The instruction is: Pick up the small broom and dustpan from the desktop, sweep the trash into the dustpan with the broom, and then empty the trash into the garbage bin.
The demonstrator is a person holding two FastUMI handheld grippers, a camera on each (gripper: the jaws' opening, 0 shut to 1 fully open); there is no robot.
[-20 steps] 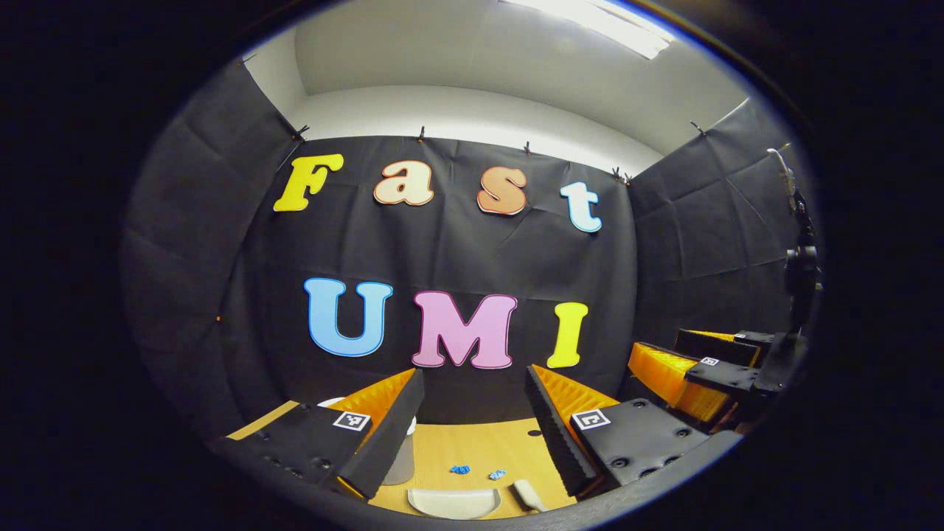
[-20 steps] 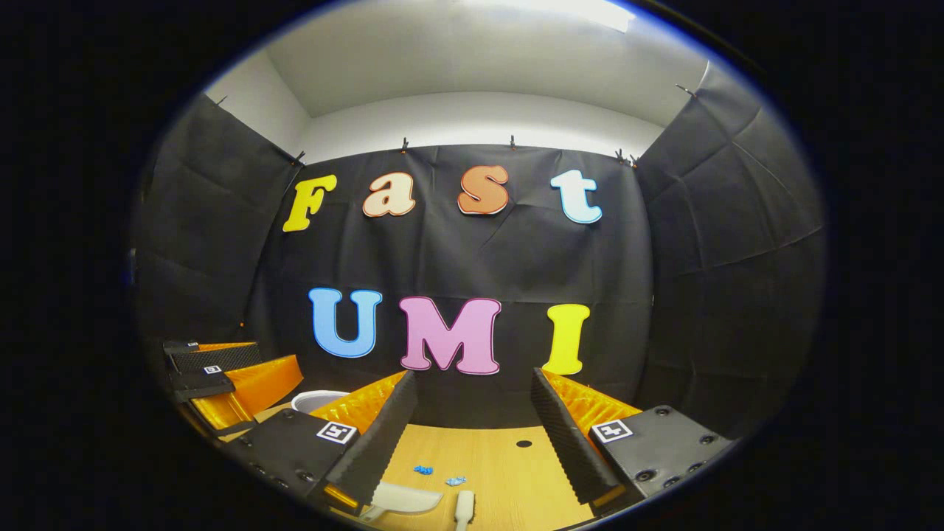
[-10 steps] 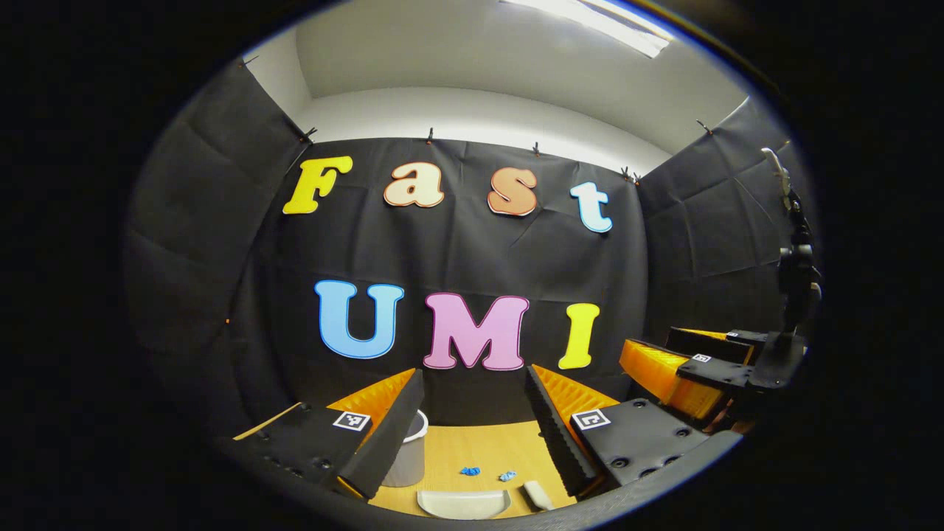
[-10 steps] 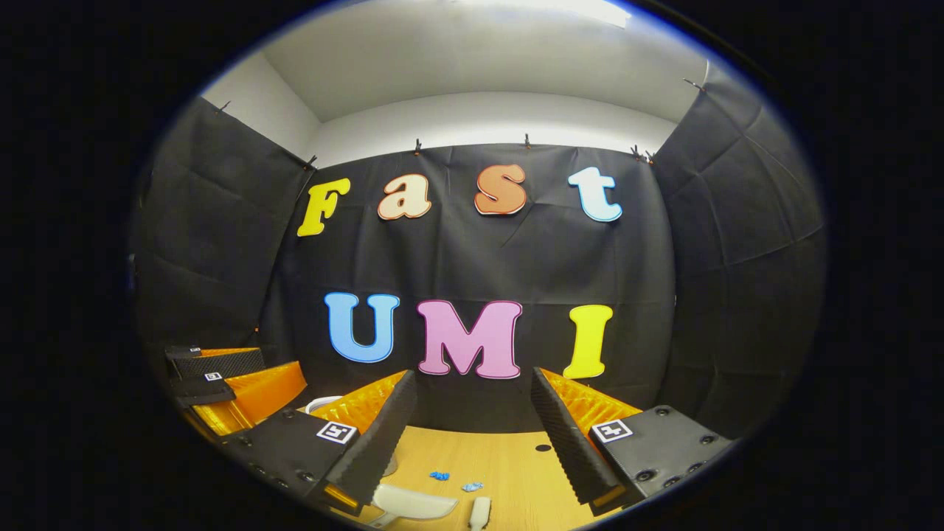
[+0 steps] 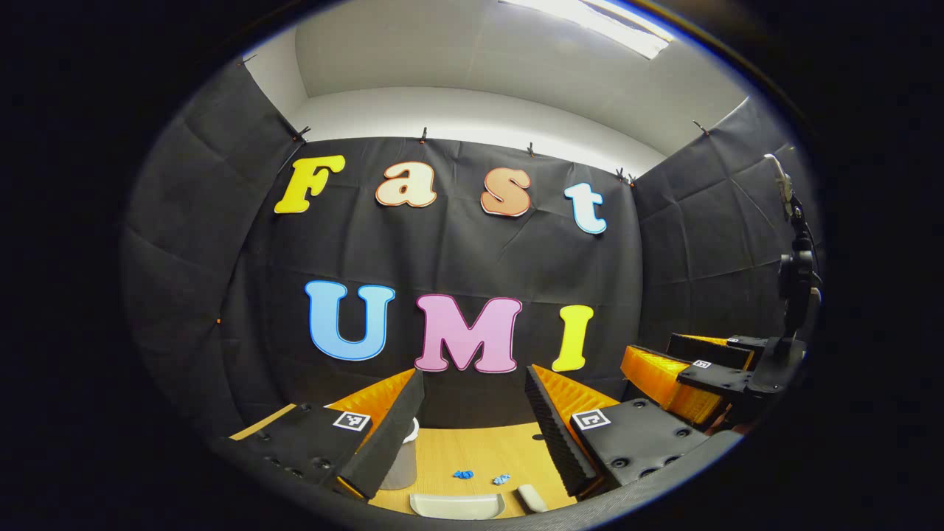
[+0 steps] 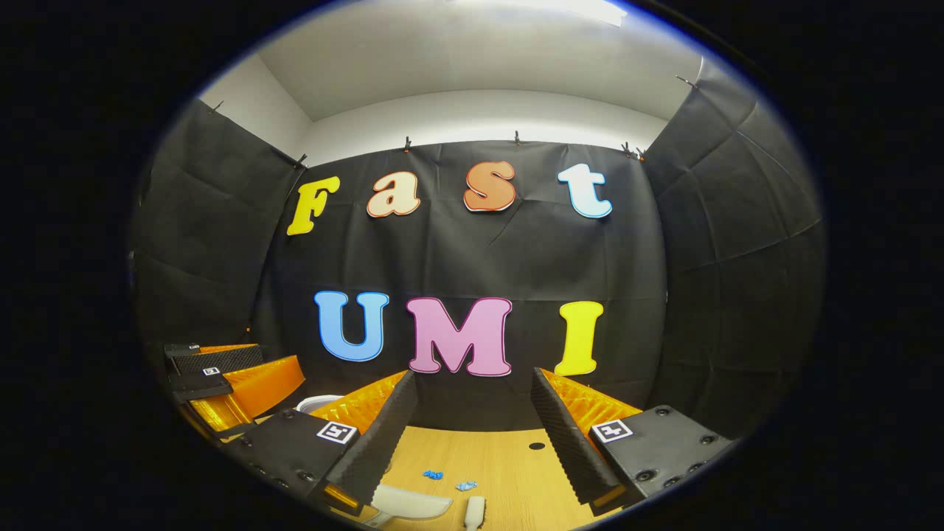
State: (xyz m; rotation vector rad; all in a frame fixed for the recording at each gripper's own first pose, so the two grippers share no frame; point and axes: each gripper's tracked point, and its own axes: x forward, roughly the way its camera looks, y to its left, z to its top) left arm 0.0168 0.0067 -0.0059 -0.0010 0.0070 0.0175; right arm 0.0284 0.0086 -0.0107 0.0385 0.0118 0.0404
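Light wooden desktop [image 5: 472, 450] is seen beneath both grippers, left gripper [image 5: 472, 402] and right gripper [image 6: 473, 402], each held above it with fingers spread and nothing between them. At its left a white cylindrical garbage bin [image 5: 402, 461] is placed. A pale flat dustpan [image 5: 457, 505] and pale broom handle [image 5: 531, 498] are laid nearest, with crumpled blue trash scraps [image 5: 463, 474] just beyond.

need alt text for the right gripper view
The open right hand-held gripper hovers above a wooden desk where two blue scraps, a dustpan and a broom lie. The left hand-held gripper is at far left.
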